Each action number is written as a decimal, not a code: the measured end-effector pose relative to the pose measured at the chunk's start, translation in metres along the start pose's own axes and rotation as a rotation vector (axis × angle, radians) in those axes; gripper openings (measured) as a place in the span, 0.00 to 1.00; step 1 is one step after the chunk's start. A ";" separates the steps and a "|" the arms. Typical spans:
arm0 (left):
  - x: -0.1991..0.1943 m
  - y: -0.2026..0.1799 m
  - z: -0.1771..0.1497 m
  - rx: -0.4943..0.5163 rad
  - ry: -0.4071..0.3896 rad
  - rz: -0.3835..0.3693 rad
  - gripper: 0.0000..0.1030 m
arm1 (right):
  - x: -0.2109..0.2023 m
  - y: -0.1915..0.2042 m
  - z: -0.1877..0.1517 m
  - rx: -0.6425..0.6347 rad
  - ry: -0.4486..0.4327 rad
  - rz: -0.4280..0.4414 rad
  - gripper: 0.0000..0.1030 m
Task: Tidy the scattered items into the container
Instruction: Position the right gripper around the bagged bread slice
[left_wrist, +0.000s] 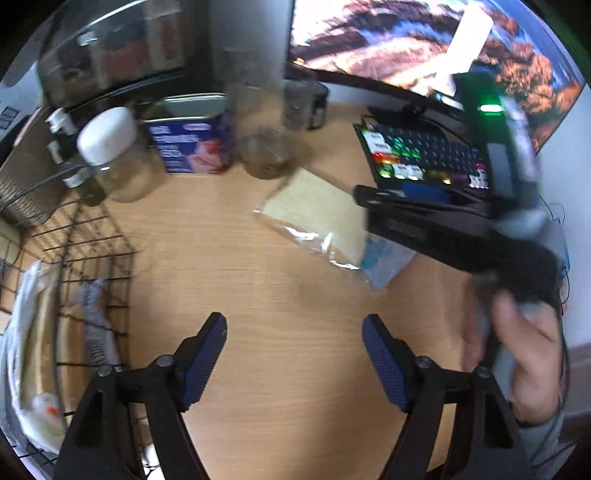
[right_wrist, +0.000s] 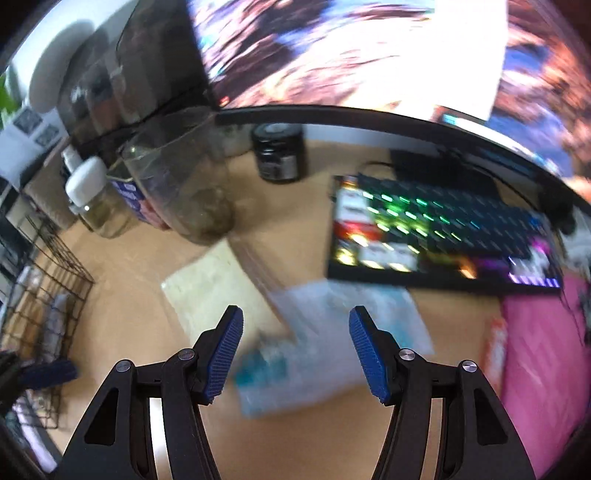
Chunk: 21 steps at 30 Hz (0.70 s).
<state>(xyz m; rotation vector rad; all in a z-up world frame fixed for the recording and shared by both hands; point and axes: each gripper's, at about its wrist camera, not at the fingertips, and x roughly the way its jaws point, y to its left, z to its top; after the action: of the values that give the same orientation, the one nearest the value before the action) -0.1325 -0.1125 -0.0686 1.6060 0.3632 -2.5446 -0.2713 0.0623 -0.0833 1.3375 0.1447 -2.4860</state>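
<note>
**Left-wrist view: both tongs empty over the desk**

Left-wrist view shows the left gripper (left_wrist: 293, 354) spread wide over bare light-wood desk (left_wrist: 258, 288), nothing between its blue ribbed pads. The black wire-mesh basket (left_wrist: 92, 258) sits at the left edge, already holding wrapped items (blurred, hard to identify). A flat clear plastic packet with a pale beige insert (left_wrist: 317, 214) lies mid-desk, well apart from the basket. Beside it, a bluish transparent bag (right_wrist: 332, 332) lies below the right gripper (right_wrist: 295, 350), whose jaws stand apart, clasping nothing. A backlit black keyboard (right_wrist: 443, 236) sits behind.
</note>
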 end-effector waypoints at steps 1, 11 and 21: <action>-0.004 0.006 -0.002 -0.008 -0.003 0.002 0.77 | 0.010 0.007 0.006 -0.008 0.008 0.001 0.59; -0.001 0.033 -0.001 -0.046 0.010 -0.004 0.77 | 0.034 0.044 -0.010 -0.088 0.118 0.090 0.59; -0.003 0.008 -0.018 0.051 0.046 -0.051 0.77 | -0.027 0.026 -0.088 -0.037 0.199 0.174 0.59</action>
<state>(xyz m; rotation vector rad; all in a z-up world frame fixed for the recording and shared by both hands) -0.1140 -0.1155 -0.0744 1.6973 0.3499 -2.5777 -0.1791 0.0646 -0.1088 1.5123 0.1130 -2.1961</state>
